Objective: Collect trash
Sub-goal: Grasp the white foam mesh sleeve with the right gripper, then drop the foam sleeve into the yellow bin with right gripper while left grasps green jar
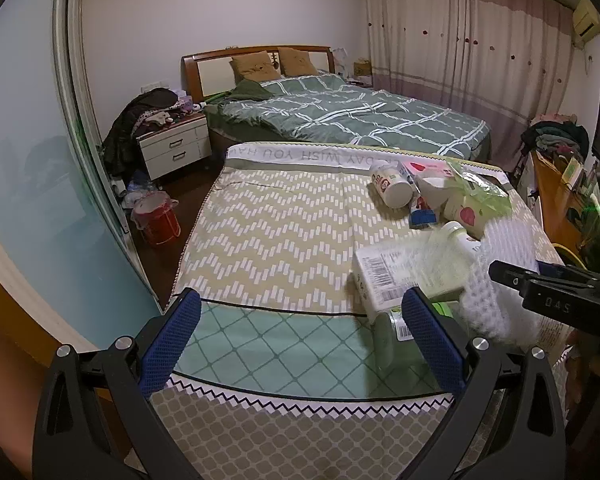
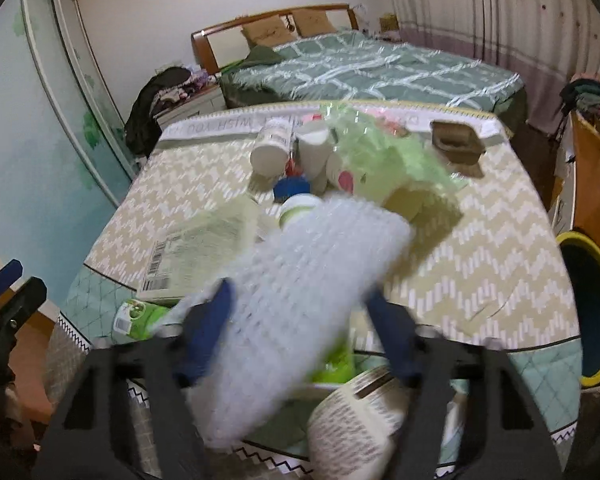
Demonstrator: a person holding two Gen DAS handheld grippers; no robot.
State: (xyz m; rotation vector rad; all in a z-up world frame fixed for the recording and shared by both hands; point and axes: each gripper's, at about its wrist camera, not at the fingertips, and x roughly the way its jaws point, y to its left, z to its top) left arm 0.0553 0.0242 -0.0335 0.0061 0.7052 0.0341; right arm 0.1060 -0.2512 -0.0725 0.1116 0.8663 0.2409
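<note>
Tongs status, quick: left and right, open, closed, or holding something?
Left tongs: open, nothing between the blue pads.
Right tongs: closed on the white foam mesh sleeve, blurred but pinched between the pads.

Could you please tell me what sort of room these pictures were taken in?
Most likely a home bedroom: a wooden-framed bed with a green checked quilt, a white two-drawer bedside cabinet and long pink curtains.

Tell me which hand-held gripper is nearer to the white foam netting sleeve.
Right. The right hand-held gripper has the white foam netting sleeve between its blue fingers. The left hand-held gripper sits off to the sleeve's left, over the table's front edge, with nothing between its fingers.
</note>
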